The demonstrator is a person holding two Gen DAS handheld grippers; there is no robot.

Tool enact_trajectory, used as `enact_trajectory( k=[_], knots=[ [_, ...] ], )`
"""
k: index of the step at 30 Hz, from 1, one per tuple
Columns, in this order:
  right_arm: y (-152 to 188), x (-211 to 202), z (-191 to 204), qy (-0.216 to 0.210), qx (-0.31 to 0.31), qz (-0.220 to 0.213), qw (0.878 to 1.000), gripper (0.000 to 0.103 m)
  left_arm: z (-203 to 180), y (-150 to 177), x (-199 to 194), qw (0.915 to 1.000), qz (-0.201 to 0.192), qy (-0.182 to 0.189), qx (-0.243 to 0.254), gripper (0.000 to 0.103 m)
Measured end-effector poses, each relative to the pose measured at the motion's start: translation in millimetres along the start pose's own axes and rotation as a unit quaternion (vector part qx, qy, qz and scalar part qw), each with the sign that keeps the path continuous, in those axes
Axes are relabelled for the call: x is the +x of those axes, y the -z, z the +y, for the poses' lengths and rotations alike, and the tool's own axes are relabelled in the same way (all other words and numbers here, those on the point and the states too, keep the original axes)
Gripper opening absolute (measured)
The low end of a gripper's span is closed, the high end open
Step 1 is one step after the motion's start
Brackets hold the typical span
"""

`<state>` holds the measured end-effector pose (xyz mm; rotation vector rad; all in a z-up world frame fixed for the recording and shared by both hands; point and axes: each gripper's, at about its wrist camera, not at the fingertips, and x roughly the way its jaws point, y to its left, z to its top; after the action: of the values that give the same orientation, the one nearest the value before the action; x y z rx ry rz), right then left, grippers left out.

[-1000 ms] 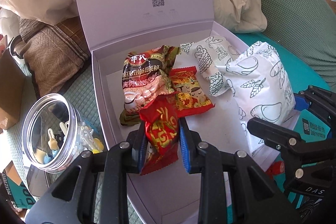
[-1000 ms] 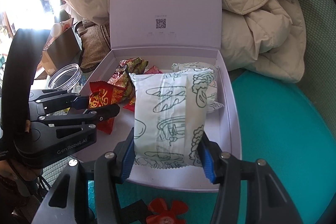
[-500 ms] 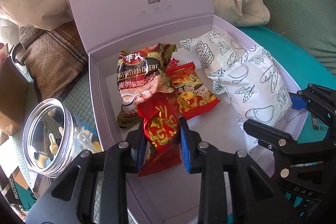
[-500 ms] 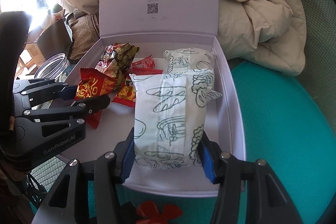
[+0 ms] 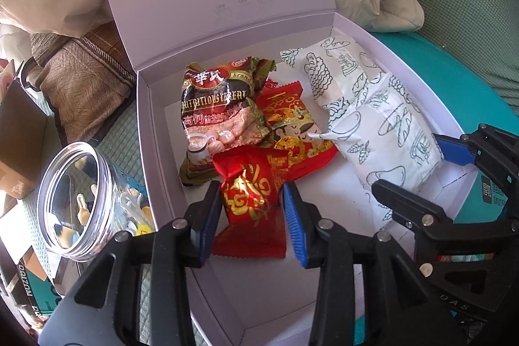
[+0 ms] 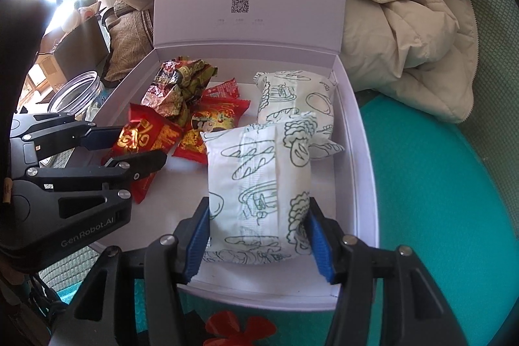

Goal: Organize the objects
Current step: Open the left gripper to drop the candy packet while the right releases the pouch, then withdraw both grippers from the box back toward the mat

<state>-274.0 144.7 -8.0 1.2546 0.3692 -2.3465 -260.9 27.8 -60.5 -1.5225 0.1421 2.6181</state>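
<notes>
Left wrist: opening jaws straddle red packet (image 5: 248, 193).

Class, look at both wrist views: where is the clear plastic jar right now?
The clear plastic jar lies on its side outside the open white box, against its left wall in the left wrist view; in the right wrist view it shows beyond the left gripper.

A matt, smooth pale cardboard box (image 5: 155, 125) is shown holding crinkled glossy foil packets: a red and gold snack packet (image 5: 251, 200) and a dark cereal sachet (image 5: 217, 115). Two white printed packs (image 6: 259, 190) look soft and matt, like paper-feel film. A clear glossy plastic jar (image 5: 69, 200) is seen beside it. Quilted beige cloth (image 6: 405, 21) and textured green fabric (image 5: 464, 5) are shown behind.
</notes>
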Motion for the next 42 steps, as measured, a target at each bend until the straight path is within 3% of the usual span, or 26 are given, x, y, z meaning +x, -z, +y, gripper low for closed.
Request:
enact_trajectory(
  k=[10,18,31,42],
  knots=[
    [-5.5,-32.5,3.1,-0.002,-0.01,-0.029,1.0,0.065,6.1,-5.4,-35.8,0.999,-0.026,-0.028,-0.021,0.058],
    [-10.6,-72.6,0.9,0.016,-0.015,-0.066,0.998,0.065,12.9,-10.5,-69.3,0.998,-0.042,-0.031,-0.034,0.063],
    [-17.8,-139.5,-11.2,0.019,0.008,-0.122,0.992,0.066,-1.6,-20.8,-140.4,0.9933,-0.111,-0.017,-0.029,0.068],
    [-2.6,-181.0,-16.5,0.028,0.016,-0.146,0.989,0.07,-19.2,-12.3,-183.2,0.9889,-0.147,0.001,-0.018,0.075]
  ],
)
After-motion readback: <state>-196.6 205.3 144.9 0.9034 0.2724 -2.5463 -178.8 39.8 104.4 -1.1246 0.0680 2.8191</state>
